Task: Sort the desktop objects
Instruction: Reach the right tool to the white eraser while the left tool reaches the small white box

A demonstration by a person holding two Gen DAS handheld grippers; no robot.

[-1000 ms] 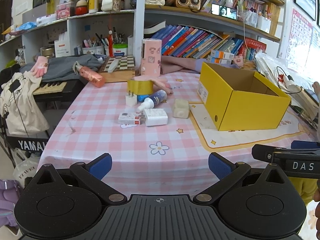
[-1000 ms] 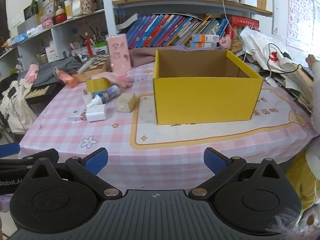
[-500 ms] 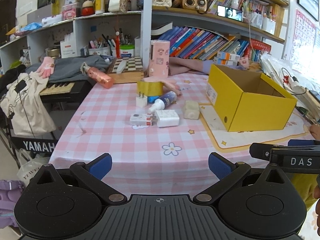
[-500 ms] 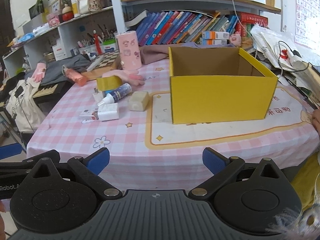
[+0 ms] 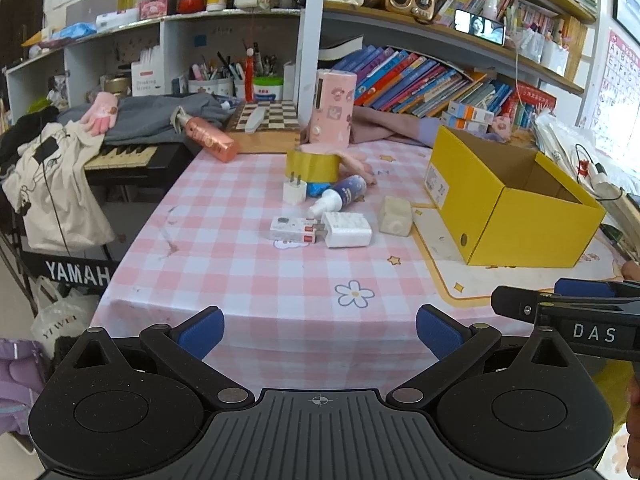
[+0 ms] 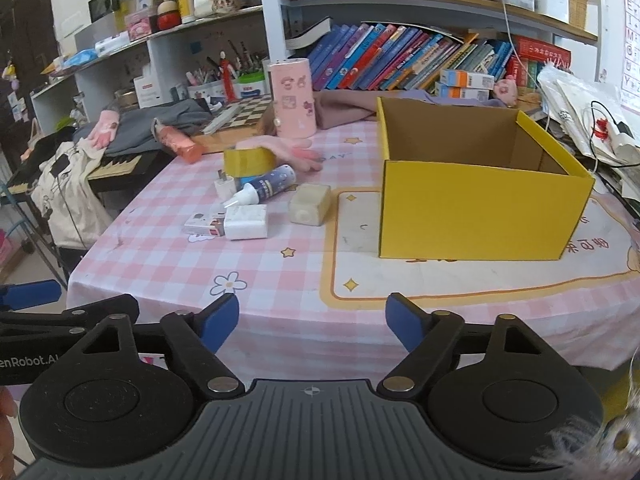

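Observation:
An open, empty yellow box (image 5: 516, 204) (image 6: 472, 196) stands on a mat at the table's right. Left of it lies a cluster: a white charger (image 5: 347, 229) (image 6: 245, 221), a small white-and-red box (image 5: 293, 229), a blue glue bottle (image 5: 340, 196) (image 6: 264, 187), a beige cube (image 5: 395, 216) (image 6: 310, 209), a white plug (image 5: 295, 191) and a yellow tape roll (image 5: 313, 165) (image 6: 248, 161). My left gripper (image 5: 319, 331) is open and empty, short of the table's front edge. My right gripper (image 6: 312, 322) is open and empty, also at the front edge.
The table has a pink checked cloth (image 5: 256, 272). A pink patterned canister (image 5: 333, 109), a chessboard (image 5: 268, 122), a pink bottle (image 5: 206, 139) and a pink glove (image 6: 294, 152) lie at the back. Bookshelves rise behind. A keyboard with clothes (image 5: 100, 152) stands left.
Both grippers have pulled back and swung slightly left; the table objects look smaller and shifted right. Both stay open and nothing was touched.

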